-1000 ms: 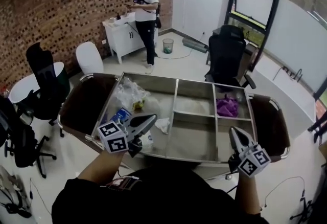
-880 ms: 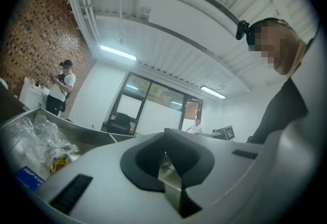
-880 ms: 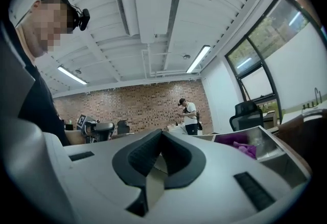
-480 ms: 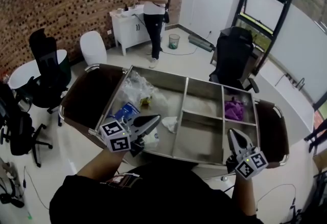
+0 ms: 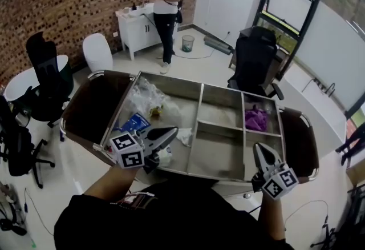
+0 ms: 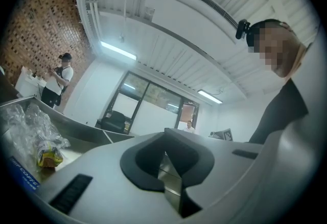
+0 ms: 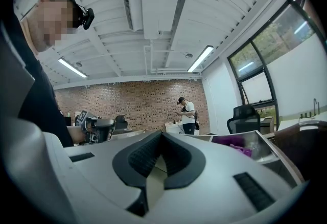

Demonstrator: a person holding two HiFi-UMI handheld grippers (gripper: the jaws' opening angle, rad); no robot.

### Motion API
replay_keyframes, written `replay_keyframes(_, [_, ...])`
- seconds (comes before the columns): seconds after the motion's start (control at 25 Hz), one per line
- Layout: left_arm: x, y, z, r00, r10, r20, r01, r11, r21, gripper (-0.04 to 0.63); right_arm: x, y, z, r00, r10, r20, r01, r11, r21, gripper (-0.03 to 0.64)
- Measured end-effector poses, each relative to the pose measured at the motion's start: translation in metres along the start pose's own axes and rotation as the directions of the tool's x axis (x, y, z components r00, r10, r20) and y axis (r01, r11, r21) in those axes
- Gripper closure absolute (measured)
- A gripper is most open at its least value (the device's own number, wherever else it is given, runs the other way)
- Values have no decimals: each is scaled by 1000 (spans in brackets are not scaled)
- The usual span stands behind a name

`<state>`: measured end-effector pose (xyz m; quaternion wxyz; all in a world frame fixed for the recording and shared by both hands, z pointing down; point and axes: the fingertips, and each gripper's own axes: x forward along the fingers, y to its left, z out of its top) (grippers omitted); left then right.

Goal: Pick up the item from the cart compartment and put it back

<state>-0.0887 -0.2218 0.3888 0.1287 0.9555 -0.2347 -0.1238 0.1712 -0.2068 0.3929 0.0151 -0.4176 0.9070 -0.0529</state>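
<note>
A steel cart [image 5: 200,107] with several compartments stands in front of me. Its left compartment holds clear plastic bags [image 5: 144,96], a blue packet [image 5: 134,123], a small yellow item [image 5: 154,110] and white paper [image 5: 183,137]. A purple cloth [image 5: 255,119] lies in the far right compartment and shows in the right gripper view as the purple cloth [image 7: 236,141]. My left gripper [image 5: 169,134] is shut and empty, held over the cart's near left edge. My right gripper [image 5: 260,152] is shut and empty above the near right compartment. Both point up and away from the cart.
Brown padded ends [image 5: 92,107] flank the cart. A black office chair [image 5: 254,58] stands behind it, another chair [image 5: 47,80] and a white chair [image 5: 97,53] to the left. A person [image 5: 165,6] stands by a white cabinet [image 5: 137,32] at the brick wall.
My head view shifted slightly, so the cart sits a little differently in frame. Both grippers stay shut and keep their places near the cart's front edge.
</note>
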Motion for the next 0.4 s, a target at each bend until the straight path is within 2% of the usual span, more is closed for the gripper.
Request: replay_keyframes(0.4, [5, 2, 0, 1000, -11, -18, 11, 1000, 5, 603, 1, -3, 1, 1000, 2, -9, -2, 1000, -14, 627])
